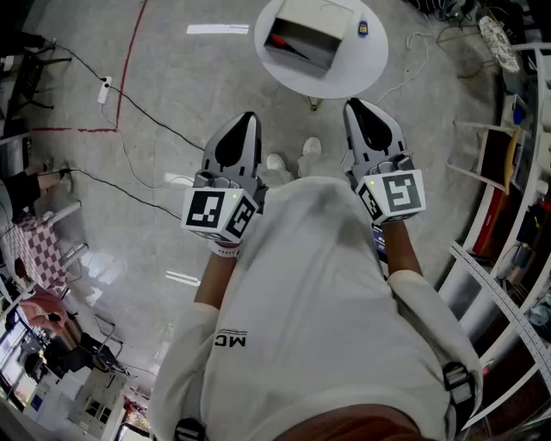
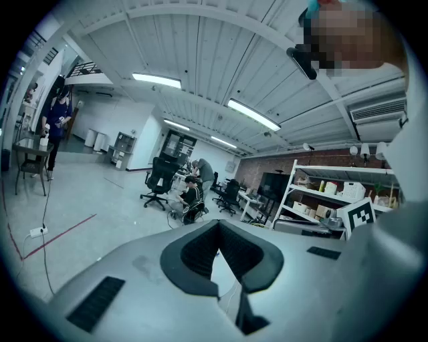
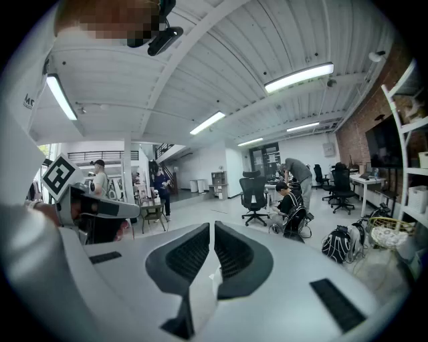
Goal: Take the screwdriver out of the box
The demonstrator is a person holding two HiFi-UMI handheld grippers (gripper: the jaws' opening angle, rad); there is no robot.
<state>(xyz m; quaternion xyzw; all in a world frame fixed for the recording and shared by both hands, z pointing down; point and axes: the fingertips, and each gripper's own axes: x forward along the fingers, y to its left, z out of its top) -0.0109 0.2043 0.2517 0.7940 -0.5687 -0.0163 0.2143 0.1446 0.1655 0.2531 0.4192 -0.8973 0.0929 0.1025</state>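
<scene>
A red-handled screwdriver [image 1: 288,45] lies inside the open box [image 1: 317,24] on a round white bench [image 1: 357,69], a small blue bottle [image 1: 363,28] just beside the box. Well apart from it, near the person's chest, the left tool [image 1: 250,115] and right tool [image 1: 352,103] are both clenched with nothing between the jaws, above the grey floor [image 1: 172,77].

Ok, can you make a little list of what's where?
table: round, white, ahead of the person
box: on the table, open
screwdriver: inside the box, red handle
bottle: small, blue, on the table beside the box
left gripper: shut, empty, far from the box
right gripper: shut, empty, far from the box
task: not yet begun
</scene>
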